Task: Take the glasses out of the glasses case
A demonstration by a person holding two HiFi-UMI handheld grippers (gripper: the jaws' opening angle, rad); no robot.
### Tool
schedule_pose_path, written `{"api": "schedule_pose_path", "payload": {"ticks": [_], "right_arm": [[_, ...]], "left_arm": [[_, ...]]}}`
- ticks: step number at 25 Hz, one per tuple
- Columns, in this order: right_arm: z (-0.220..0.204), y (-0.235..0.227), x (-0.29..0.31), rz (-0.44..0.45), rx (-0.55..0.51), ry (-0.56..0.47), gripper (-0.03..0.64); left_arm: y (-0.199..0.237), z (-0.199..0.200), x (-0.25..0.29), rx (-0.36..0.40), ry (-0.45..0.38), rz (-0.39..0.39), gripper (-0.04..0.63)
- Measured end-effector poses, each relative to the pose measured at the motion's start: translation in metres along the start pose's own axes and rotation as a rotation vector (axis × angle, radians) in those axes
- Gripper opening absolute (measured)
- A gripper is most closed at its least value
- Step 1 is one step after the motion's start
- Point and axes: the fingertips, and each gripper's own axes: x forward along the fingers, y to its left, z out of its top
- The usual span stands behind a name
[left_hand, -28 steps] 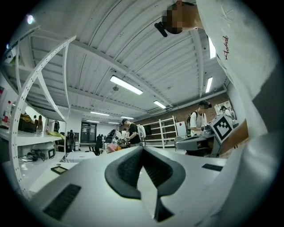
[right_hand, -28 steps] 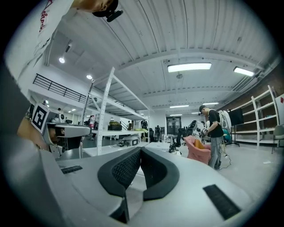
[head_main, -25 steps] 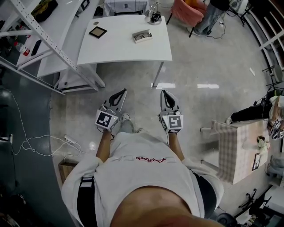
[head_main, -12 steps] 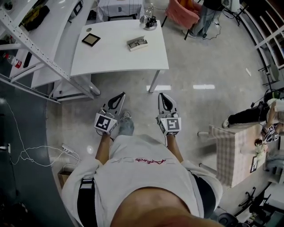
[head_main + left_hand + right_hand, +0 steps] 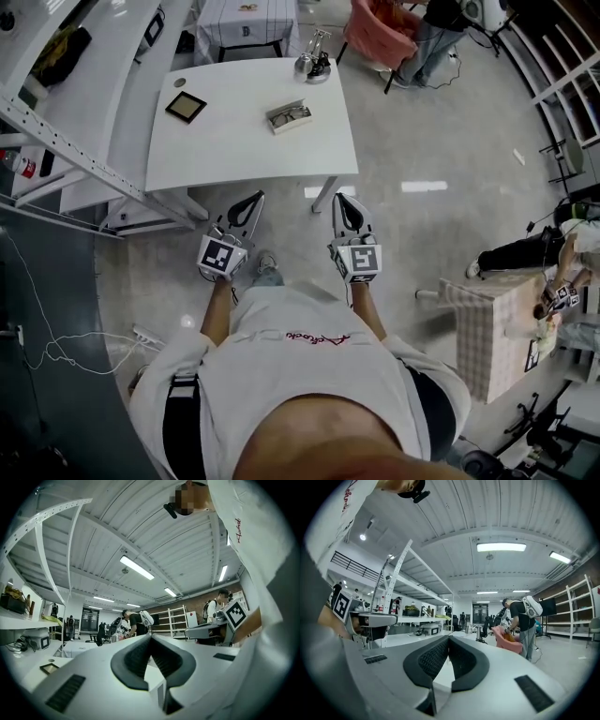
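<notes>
An open glasses case [image 5: 289, 115] with the glasses lying in it sits on the white table [image 5: 244, 150], right of its middle, in the head view. Both grippers are held level over the floor, short of the table's near edge and pointing toward it. My left gripper [image 5: 255, 197] is shut, its tips meeting with nothing between them, and the left gripper view shows the same for the left gripper [image 5: 151, 637]. My right gripper [image 5: 343, 198] is also shut and empty, as the right gripper [image 5: 449, 638] confirms in its own view. The case does not show in either gripper view.
A dark square frame [image 5: 186, 106] and a glass ornament [image 5: 313, 64] also stand on the table. White shelving [image 5: 84, 141] runs along the left. A pink chair [image 5: 380, 33] and a person [image 5: 431, 37] are behind the table. A checked-cloth table [image 5: 487, 323] stands at right.
The person has walked forward: the table and case sit lower and nearer in the head view. Both grippers have kept their pose in front of the body and stayed shut.
</notes>
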Motion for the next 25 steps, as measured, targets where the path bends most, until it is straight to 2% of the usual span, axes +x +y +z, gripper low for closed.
{"api": "schedule_pose_path", "payload": {"ticks": [5,9,14,19,25], "right_arm": [[0.005,-0.002,0.04,-0.009,-0.002,0.0,-0.003],[0.005,-0.003,0.072,-0.017,-0.007,-0.001,-0.003],[0.003,0.004,0.1,-0.03,-0.012,0.006,-0.003],[-0.004,0.008,0.117,-0.039,0.0,0.013,-0.003],[-0.013,0.003,0.13,-0.039,0.009,0.029,-0.003]], "left_arm": [[0.029,0.001,0.024,0.036,-0.009,-0.034,0.026],[0.056,0.0,0.038,0.021,0.003,-0.045,0.026],[0.085,-0.001,0.045,-0.013,-0.02,-0.069,0.026],[0.09,-0.009,0.059,-0.036,-0.014,-0.118,0.026],[0.092,-0.024,0.067,-0.055,0.004,-0.135,0.026]]}}
